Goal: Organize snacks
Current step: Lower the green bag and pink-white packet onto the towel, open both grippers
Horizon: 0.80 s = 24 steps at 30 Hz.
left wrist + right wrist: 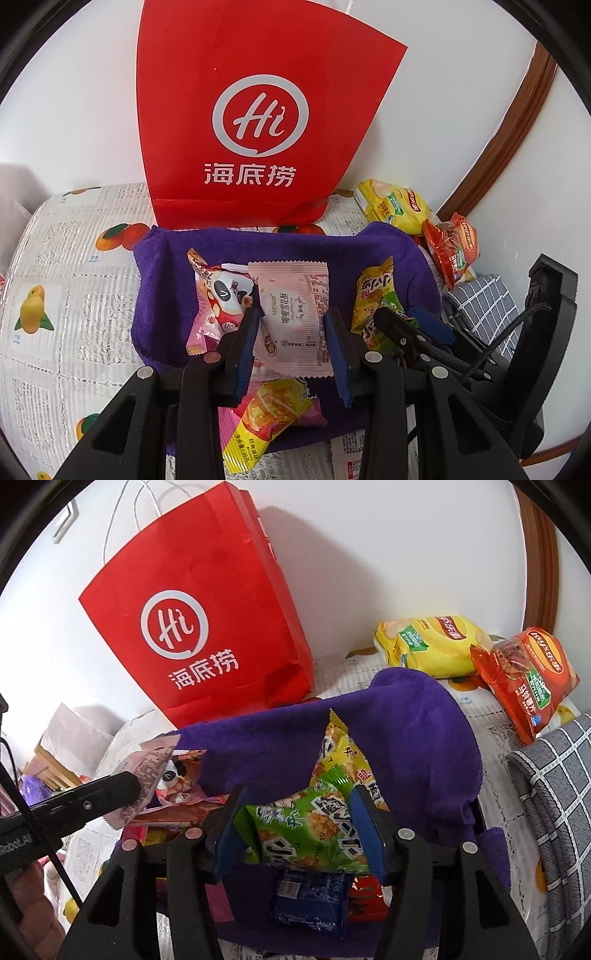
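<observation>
While your left gripper (291,325) clamps its blue pads on a pale pink snack packet (291,314), the left wrist view shows the packet held above a purple towel (162,280) spread on a table covering (55,266) printed with newsprint and fruit. Beside it on the towel lie a panda-print packet (221,299) and a yellow-green packet (373,295); a yellow-and-pink packet (266,413) lies lower, between the fingers. A red paper bag (258,122) stands upright at the towel's far edge against a white wall (74,110). At right, a yellow chip bag (395,206) and an orange chip bag (450,247) rest near brown wooden trim (513,140), with a grey checked cloth (480,299) below them.

From the right wrist view, your right gripper (301,829) is closed on a green snack packet (306,827), its pads pressing both sides. A blue packet (310,897) lies under it on the purple towel (406,746), whose far edge is lifted into a fold. Your left gripper (133,786) enters from the left, holding the pink packet (147,771). The red bag (199,620) leans against the white wall (369,554); the yellow chip bag (432,646) and orange chip bag (528,679) sit at right, the checked cloth (554,794) just below them.
</observation>
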Available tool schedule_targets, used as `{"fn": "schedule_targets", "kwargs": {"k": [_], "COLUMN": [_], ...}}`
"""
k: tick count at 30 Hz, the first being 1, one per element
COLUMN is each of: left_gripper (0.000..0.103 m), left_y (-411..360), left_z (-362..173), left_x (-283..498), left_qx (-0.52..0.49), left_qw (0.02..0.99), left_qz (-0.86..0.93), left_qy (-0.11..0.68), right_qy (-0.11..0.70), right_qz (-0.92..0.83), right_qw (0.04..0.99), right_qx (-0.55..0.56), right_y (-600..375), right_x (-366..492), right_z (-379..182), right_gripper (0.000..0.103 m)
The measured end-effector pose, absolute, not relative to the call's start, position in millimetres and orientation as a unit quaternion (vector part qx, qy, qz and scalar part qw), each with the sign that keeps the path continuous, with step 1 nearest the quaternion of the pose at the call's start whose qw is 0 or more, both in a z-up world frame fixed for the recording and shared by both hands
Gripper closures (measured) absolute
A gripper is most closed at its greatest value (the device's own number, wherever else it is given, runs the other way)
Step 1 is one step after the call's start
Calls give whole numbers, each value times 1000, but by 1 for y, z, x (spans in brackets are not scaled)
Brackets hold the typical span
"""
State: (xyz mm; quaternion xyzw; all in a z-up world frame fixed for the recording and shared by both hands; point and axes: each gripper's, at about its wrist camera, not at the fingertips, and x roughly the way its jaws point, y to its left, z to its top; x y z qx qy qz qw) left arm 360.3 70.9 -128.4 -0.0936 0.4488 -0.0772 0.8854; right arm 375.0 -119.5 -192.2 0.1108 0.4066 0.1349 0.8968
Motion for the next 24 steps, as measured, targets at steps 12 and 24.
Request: {"fn": "schedule_targets", "kwargs": {"k": [12,24], "left_gripper": [69,69], "left_y": [75,66], "left_z": [-130,-138], "left_x": [361,364], "left_qx": [-109,-97], "left_qw": [883,879], "left_qz": [-72,-83], "left_qy": [452,460], "right_qy": [351,335], "right_qz": [132,114], "right_qw": [919,921], "right_qx": [123,161], "right_y": [-124,-148], "right_x": [362,361], "right_z": [-170,-169], "right_gripper": [31,29]}}
